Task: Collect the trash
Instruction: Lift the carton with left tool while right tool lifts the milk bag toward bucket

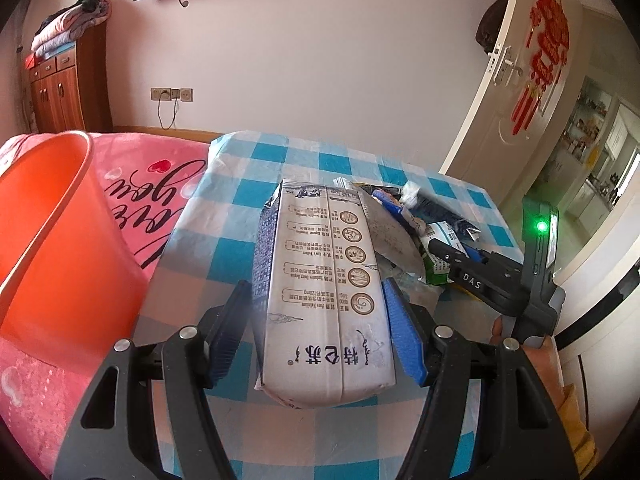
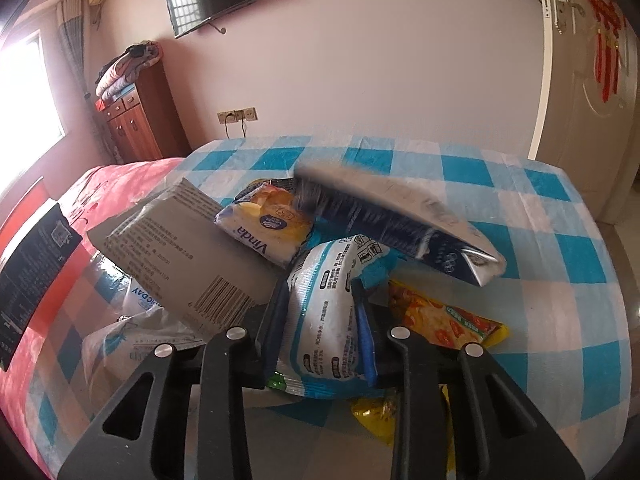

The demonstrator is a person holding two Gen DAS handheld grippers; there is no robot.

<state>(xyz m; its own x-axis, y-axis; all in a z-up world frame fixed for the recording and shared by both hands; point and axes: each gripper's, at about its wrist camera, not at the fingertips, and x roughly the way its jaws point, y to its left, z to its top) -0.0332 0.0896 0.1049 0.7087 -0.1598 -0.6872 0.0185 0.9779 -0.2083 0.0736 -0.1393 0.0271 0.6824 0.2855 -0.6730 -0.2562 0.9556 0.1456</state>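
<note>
My left gripper [image 1: 318, 300] is shut on a white and blue milk carton [image 1: 324, 300] and holds it above the checked cloth, to the right of the orange bin [image 1: 52, 240]. The same carton [image 2: 396, 212] shows blurred in the right wrist view. My right gripper [image 2: 320, 300] is shut on a white and blue plastic packet [image 2: 326, 312] in the trash pile. My right gripper also shows in the left wrist view [image 1: 440, 250], at the pile.
The pile holds a Vinda tissue pack [image 2: 268, 224], a grey cardboard box [image 2: 180, 256], a yellow snack wrapper [image 2: 448, 320] and a clear bag [image 2: 136, 336]. The blue-checked table [image 2: 540, 240] adjoins a pink bed [image 1: 160, 184]. A door [image 1: 520, 80] stands on the right.
</note>
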